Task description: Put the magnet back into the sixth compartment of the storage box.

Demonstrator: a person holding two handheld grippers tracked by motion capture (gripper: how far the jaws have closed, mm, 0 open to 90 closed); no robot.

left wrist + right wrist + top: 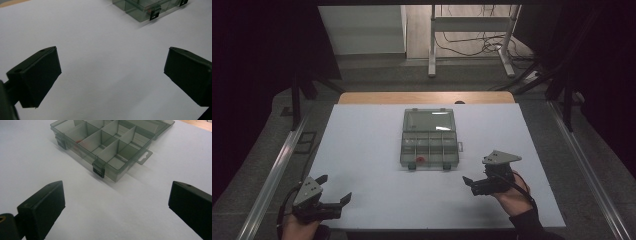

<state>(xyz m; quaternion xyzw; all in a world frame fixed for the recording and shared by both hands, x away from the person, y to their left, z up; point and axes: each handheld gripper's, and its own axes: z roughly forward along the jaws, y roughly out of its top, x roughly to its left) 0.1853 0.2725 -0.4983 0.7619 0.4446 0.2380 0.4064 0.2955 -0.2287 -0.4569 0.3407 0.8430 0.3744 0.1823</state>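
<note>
box [429, 138]: lid laid back, mid-table, compartments exposed for reaching in, small red piece [420, 159] in front row | left gripper [336, 190]: near-left of box, well apart, jaws spread, empty | right gripper [468, 182]: near-right of box, closer, jaws spread, aimed at box front, likely to reach first

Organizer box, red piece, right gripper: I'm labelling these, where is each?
organizer box [429, 145], high view, divided tray.
red piece [420, 159], high view, its top.
right gripper [473, 184], high view, between its fingertips.

A white table [362, 150] carries an open, clear compartment box [429, 145] lying flat near its middle.
</note>
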